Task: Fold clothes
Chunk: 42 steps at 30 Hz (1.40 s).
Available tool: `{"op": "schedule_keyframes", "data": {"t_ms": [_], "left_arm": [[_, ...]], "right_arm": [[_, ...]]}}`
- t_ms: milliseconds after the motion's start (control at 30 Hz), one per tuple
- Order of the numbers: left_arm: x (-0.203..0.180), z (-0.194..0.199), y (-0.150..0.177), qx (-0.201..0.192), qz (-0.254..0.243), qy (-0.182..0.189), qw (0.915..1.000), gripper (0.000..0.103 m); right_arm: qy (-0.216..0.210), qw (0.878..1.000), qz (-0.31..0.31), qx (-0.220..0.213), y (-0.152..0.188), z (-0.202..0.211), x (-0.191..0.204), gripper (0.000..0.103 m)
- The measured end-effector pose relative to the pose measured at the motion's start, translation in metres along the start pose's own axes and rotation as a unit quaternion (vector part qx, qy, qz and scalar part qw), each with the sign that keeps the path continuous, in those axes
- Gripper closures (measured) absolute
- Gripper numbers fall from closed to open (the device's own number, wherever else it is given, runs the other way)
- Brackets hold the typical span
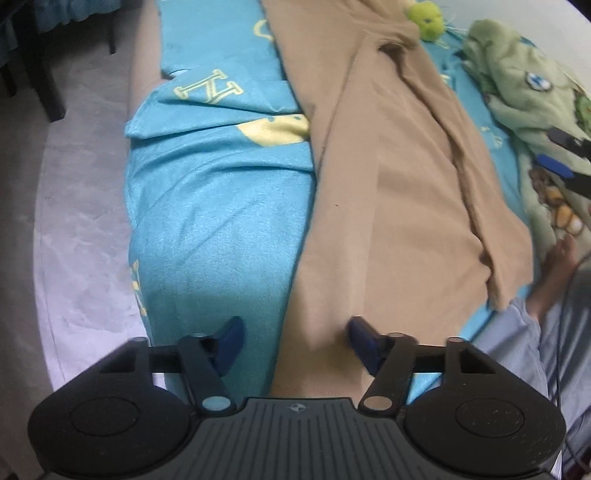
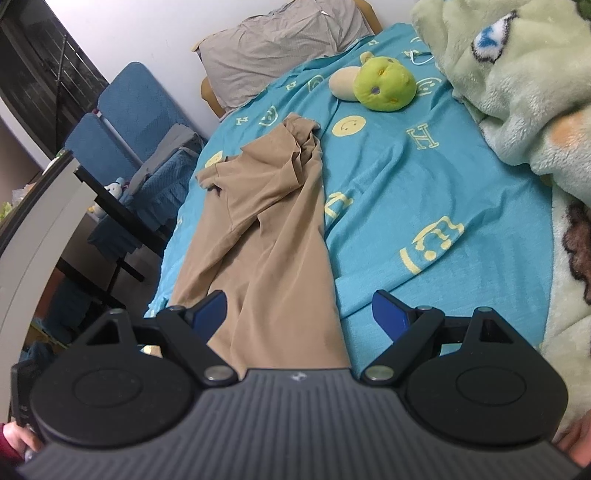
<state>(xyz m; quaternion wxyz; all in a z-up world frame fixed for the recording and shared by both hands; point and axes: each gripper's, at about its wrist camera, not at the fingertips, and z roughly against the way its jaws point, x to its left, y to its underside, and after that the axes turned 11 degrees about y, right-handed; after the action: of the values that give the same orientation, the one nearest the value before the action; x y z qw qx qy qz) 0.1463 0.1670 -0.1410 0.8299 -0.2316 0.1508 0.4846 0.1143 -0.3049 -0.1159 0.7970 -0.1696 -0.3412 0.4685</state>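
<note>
A bed covered by a turquoise sheet (image 2: 424, 192) printed with pale yellow smiley faces and letters. A pair of tan trousers (image 2: 266, 236) lies lengthwise on it, stretching straight ahead of both grippers.

Left wrist view: the left gripper (image 1: 295, 334) has its 2 blue-padded fingers (image 1: 231, 338) spread wide and grips nothing. The near end of the trousers (image 1: 388, 206) lies between and below the fingers, its left edge running forward from just inside the left pad. The fabric extends away ahead, with 1 leg folded loosely over the other to the right. To the gripper's left, the sheet drops over the bed's side to a grey floor (image 1: 74, 221). Far ahead and right sits a green plush toy (image 1: 424, 18); to the right lies a pale green fleece blanket (image 1: 524, 85), with the other gripper's blue fingertips (image 1: 554, 166) over it.

Right wrist view: the right gripper (image 2: 299, 314) is also wide open and holds nothing. The trouser leg passes between its fingers (image 2: 388, 314), nearer the left one, and the rumpled waist end lies far ahead. Ahead and to the right rests the green plush toy (image 2: 384, 86) beside a beige one (image 2: 343, 83). A grey pillow (image 2: 280, 44) lies at the far end, the fleece blanket (image 2: 517, 92) is at the right, and a blue chair (image 2: 129, 122) stands off to the left.
</note>
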Motion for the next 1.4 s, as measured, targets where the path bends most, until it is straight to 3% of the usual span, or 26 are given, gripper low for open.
{"op": "schedule_keyframes", "data": {"t_ms": [67, 100, 133, 300, 433, 533, 633, 767, 867, 933, 1033, 1133, 1233, 1400], "left_arm": [[-0.007, 0.001, 0.000, 0.006, -0.008, 0.003, 0.9999, 0.075], [-0.011, 0.002, -0.001, 0.010, -0.013, 0.004, 0.9999, 0.092], [-0.017, 0.003, -0.001, 0.012, -0.022, 0.001, 0.9997, 0.098], [-0.085, 0.012, -0.002, 0.009, -0.112, -0.068, 0.9914, 0.101], [-0.167, 0.022, 0.005, -0.044, -0.219, -0.124, 0.9670, 0.101], [-0.218, 0.014, 0.010, -0.091, -0.225, -0.104, 0.9645, 0.101], [-0.237, -0.024, 0.014, -0.074, -0.226, -0.091, 0.9670, 0.101], [-0.224, -0.062, 0.009, -0.044, -0.182, -0.070, 0.9799, 0.101], [-0.208, -0.067, 0.002, -0.040, -0.140, -0.056, 0.9877, 0.086], [-0.196, -0.067, -0.002, -0.048, -0.108, -0.043, 0.9921, 0.052], [-0.165, -0.048, -0.007, -0.118, -0.027, -0.006, 0.9926, 0.030], [-0.126, -0.045, -0.012, -0.139, 0.083, 0.003, 0.9868, 0.028], [-0.095, -0.048, -0.019, -0.147, 0.173, 0.009, 0.9739, 0.027], [-0.090, -0.060, -0.030, -0.131, 0.189, 0.012, 0.9731, 0.019]], "right_arm": [[-0.004, 1.000, -0.006, 0.005, 0.000, -0.003, 0.000, 0.016], [-0.005, 1.000, -0.007, 0.007, 0.000, -0.004, 0.001, 0.016], [-0.005, 1.000, -0.008, 0.008, 0.000, -0.005, 0.001, 0.016], [0.000, 1.000, -0.002, 0.008, 0.002, -0.005, 0.001, 0.016], [0.008, 1.000, -0.013, 0.006, 0.003, -0.005, -0.006, 0.016], [0.017, 1.000, -0.023, 0.007, 0.004, -0.007, -0.013, 0.016], [0.021, 0.999, -0.030, 0.017, 0.006, -0.012, -0.017, 0.016], [0.021, 0.998, -0.034, 0.039, 0.012, -0.018, -0.021, 0.016], [0.019, 0.997, -0.042, 0.057, 0.016, -0.021, -0.024, 0.016], [0.018, 0.996, -0.047, 0.068, 0.020, -0.024, -0.025, 0.016], [0.013, 0.995, -0.049, 0.087, 0.026, -0.028, -0.024, 0.016], [0.012, 0.994, -0.042, 0.103, 0.034, -0.031, -0.018, 0.016], [0.023, 0.993, -0.035, 0.112, 0.039, -0.034, -0.016, 0.016], [0.034, 0.990, -0.030, 0.134, 0.045, -0.041, -0.014, 0.016]]}}
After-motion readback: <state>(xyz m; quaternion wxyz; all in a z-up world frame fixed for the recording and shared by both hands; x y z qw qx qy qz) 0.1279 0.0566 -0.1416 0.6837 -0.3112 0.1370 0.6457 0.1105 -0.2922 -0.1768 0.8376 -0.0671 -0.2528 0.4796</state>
